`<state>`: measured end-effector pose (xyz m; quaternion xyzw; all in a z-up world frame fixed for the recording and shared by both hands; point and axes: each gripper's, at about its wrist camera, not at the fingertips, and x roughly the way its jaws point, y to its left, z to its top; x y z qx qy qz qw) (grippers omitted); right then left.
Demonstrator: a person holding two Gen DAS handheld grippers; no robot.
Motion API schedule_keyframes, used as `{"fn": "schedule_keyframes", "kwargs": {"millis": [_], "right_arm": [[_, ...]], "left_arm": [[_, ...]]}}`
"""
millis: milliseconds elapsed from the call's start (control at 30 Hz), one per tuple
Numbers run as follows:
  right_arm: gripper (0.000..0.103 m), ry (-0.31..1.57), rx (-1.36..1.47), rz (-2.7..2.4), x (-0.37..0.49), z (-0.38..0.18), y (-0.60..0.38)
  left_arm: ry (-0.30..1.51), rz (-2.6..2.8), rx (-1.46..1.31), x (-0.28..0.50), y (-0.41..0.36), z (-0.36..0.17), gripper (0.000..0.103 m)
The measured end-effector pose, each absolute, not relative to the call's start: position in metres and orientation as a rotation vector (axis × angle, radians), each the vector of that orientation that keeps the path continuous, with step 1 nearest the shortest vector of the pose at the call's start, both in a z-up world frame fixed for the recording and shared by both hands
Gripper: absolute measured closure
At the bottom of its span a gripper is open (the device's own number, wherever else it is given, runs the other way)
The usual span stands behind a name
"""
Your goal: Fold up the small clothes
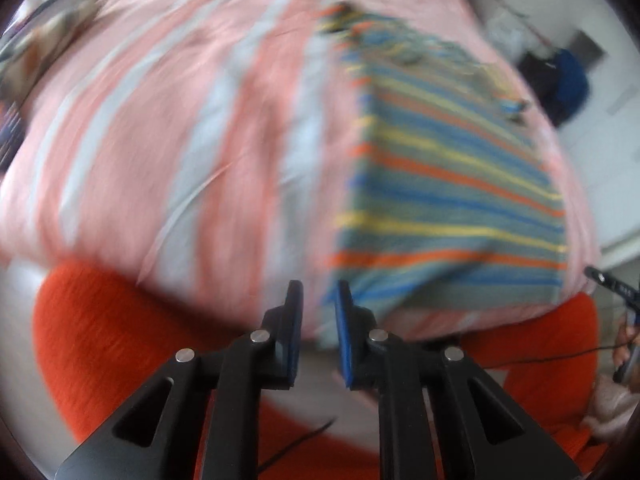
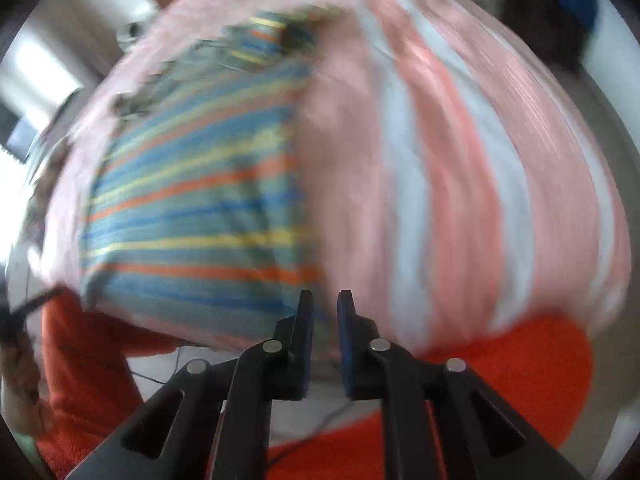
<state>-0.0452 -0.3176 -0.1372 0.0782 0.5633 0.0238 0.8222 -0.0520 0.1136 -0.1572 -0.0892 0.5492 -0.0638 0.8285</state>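
A small striped garment, grey-green with blue, yellow and orange stripes, lies folded on a pink and white striped cloth. It also shows in the right wrist view, on the same pink cloth. Both views are motion-blurred. My left gripper is open and empty, just off the garment's near left corner. My right gripper is open and empty, at the garment's near right corner.
Orange fabric lies under the near edge of the pink cloth, also in the right wrist view. A thin black cable runs near it. A dark bag sits at the far right against a white wall.
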Motion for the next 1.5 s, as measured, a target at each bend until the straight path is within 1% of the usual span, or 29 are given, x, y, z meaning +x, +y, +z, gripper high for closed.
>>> {"fn": "schedule_keyframes", "kwargs": {"millis": [67,100,167,200,233,300,333,367,400,433,467,500,533,600,667,733,767,867,900,933,967,1000,1033,1133,1300,1400,1500], "right_arm": [[0.091,1.176,0.131,0.150,-0.028,-0.137,-0.289],[0.091,1.176,0.113,0.191,-0.018,-0.144,-0.276],[0.091,1.191,0.092,0.228,-0.004,-0.165,-0.267],[0.091,1.213,0.083,0.215,-0.005,-0.174,-0.272],[0.096,1.259,0.066,0.180,-0.003,-0.188,-0.277],[0.096,1.312,0.089,0.149,-0.011,-0.199,-0.295],[0.096,1.331,0.082,0.125,-0.018,-0.196,-0.302],[0.090,1.348,0.040,0.101,-0.024,-0.190,-0.307],[0.087,1.347,0.006,0.098,-0.026,-0.182,-0.307],[0.079,1.330,-0.049,0.084,-0.025,-0.171,-0.307],[0.065,1.291,-0.108,0.082,-0.017,-0.155,-0.304],[0.056,1.252,-0.137,0.095,-0.007,-0.143,-0.301],[0.043,1.178,-0.166,0.124,0.014,-0.123,-0.295],[0.042,1.065,-0.209,0.165,0.045,-0.099,-0.281],[0.041,0.954,-0.281,0.246,0.091,-0.083,-0.257],[0.042,0.944,-0.325,0.339,0.139,-0.090,-0.227],[0.042,0.957,-0.361,0.388,0.169,-0.103,-0.208],[0.043,0.951,-0.468,0.383,0.213,-0.141,-0.190],[0.045,0.947,-0.473,0.366,0.222,-0.152,-0.195],[0.056,0.953,-0.455,0.337,0.236,-0.164,-0.199],[0.081,0.991,-0.412,0.301,0.250,-0.176,-0.209],[0.096,1.019,-0.363,0.274,0.252,-0.180,-0.227],[0.097,1.008,-0.310,0.231,0.257,-0.177,-0.241],[0.097,0.897,-0.131,0.043,0.250,-0.137,-0.313],[0.097,0.824,0.008,-0.265,0.212,-0.082,-0.454],[0.098,0.836,0.077,-0.365,0.191,-0.079,-0.511],[0.098,0.880,0.185,-0.375,0.172,-0.095,-0.545]], "left_arm": [[1.131,-0.202,-0.138,-0.038,0.084,-0.159,0.088],[1.118,-0.232,-0.110,-0.032,0.073,-0.163,0.086],[1.146,-0.257,-0.034,-0.018,0.050,-0.184,0.084],[1.212,-0.229,0.022,-0.015,0.042,-0.204,0.087],[1.213,-0.224,0.036,-0.013,0.043,-0.208,0.087],[1.218,-0.217,0.105,-0.031,0.046,-0.204,0.087],[1.227,-0.205,0.131,-0.035,0.048,-0.203,0.081],[1.230,-0.186,0.151,-0.044,0.053,-0.199,0.076],[1.223,-0.171,0.156,-0.049,0.058,-0.193,0.065],[1.201,-0.159,0.149,-0.050,0.061,-0.184,0.055],[1.175,-0.152,0.136,-0.050,0.063,-0.176,0.049],[1.123,-0.143,0.102,-0.043,0.065,-0.162,0.038],[1.077,-0.132,0.071,-0.037,0.066,-0.151,0.026],[0.943,-0.063,-0.015,-0.017,0.073,-0.127,0.013],[0.843,0.005,-0.082,-0.005,0.085,-0.121,0.011],[0.791,0.083,-0.100,0.001,0.102,-0.131,0.011],[0.791,0.121,-0.113,0.001,0.111,-0.139,0.011],[0.840,0.143,-0.176,-0.001,0.125,-0.170,0.012],[0.879,0.159,-0.174,-0.003,0.132,-0.182,0.012],[0.918,0.174,-0.177,0.003,0.137,-0.191,0.012],[0.940,0.181,-0.198,0.007,0.144,-0.193,0.012],[0.928,0.189,-0.215,0.007,0.144,-0.190,0.012],[0.910,0.205,-0.230,0.005,0.146,-0.184,0.012],[0.910,0.213,-0.247,0.001,0.149,-0.183,0.012],[0.910,0.204,-0.228,0.017,0.140,-0.187,0.012],[0.912,0.206,-0.199,0.012,0.137,-0.193,0.012],[0.908,0.212,-0.168,0.010,0.132,-0.194,0.012]]}}
